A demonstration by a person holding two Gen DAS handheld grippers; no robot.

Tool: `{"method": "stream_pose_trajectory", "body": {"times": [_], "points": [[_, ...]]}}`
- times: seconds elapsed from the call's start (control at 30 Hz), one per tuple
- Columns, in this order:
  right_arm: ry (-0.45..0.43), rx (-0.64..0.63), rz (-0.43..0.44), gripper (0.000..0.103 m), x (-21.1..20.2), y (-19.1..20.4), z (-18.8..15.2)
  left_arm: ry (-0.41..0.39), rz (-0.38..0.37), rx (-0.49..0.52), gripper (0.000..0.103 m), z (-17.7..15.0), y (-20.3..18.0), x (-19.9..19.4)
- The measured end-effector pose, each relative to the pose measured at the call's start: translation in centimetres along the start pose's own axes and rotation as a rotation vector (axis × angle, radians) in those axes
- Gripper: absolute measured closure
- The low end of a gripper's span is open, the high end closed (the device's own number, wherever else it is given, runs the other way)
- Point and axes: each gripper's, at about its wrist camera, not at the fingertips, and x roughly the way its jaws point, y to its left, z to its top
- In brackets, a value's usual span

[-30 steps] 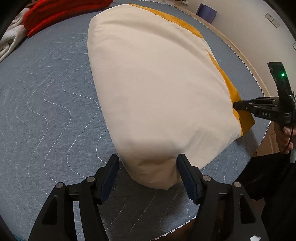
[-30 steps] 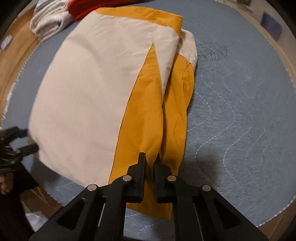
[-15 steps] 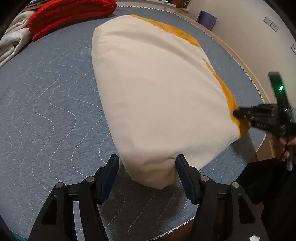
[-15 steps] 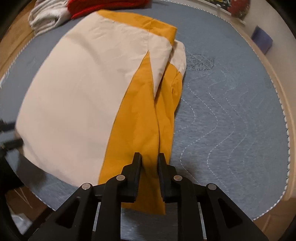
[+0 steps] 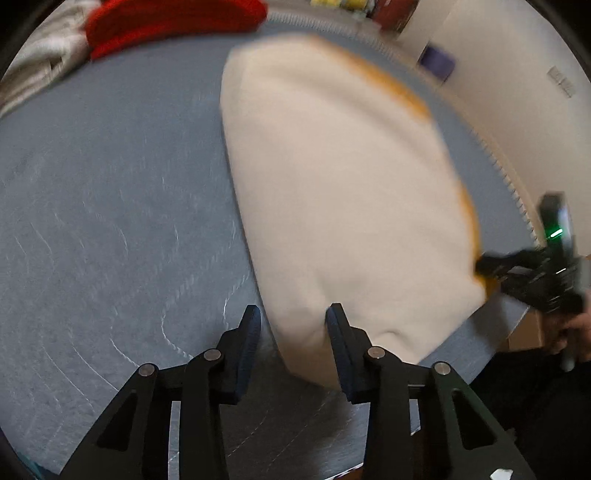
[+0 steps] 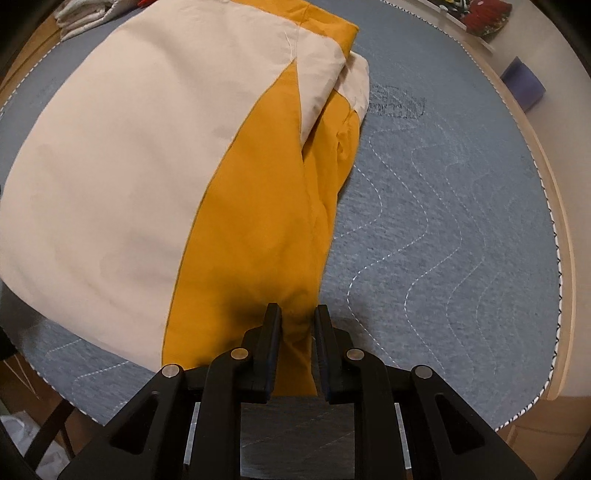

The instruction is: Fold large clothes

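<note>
Both pairs of fingers are at the near edge of the cream and mustard-yellow cloth garment (image 5: 343, 206), which lies folded into a broad flat panel on the grey quilted mat (image 5: 110, 221). Through the left wrist camera, which is smeared by motion, I see my left gripper (image 5: 291, 321) with its jaws moderately apart and having just been closing, the garment's near-left cream corner bulging between them; the right-hand pad seems to touch the cloth while the other stands clear, so I judge nothing is clamped yet. At the far left lie a folded red cloth (image 5: 177, 22) and a pale knitted cloth (image 5: 40, 70), and at the right edge the other gripper sits at the garment's near-right yellow corner. Through the right wrist camera, my right gripper (image 6: 297, 321) has narrow jaws that have lately been opening slightly, with the near end of the yellow strip (image 6: 258, 206) running between them; thin gaps show beside the cloth, so I read that hold as slack or let go rather than pinched. As for progress, I judge the garment already folded lengthwise at least once, yellow layers stacked along its right side. What remains, I think, is taking both near corners firmly and bringing them to the far edge.
</note>
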Motion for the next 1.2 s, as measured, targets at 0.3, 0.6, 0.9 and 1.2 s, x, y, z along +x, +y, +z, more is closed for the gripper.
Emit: {"method": "stream_pose_trajectory", "body": {"times": [0.3,0.6,0.9,1.2], "points": [[-0.124,0.154,0.171,0.069,-2.4,-3.7,2.0,-0.080,-0.113,-0.167,0.039,3.7,3.0,-1.9],[-0.080,0.301,0.366,0.025,0.9,-6.4,5.2,0.019,-0.361,-0.453,0.027,7.3,8.6,5.0],[0.008,0.434,0.533,0.025,6.3,-8.7,6.6,0.038,-0.509,-0.518,0.027,8.8,8.7,8.6],[-0.074,0.412,0.542,0.078,5.0,-6.7,8.1,-0.002,-0.456,-0.439,0.058,10.3,7.6,6.5]]}}
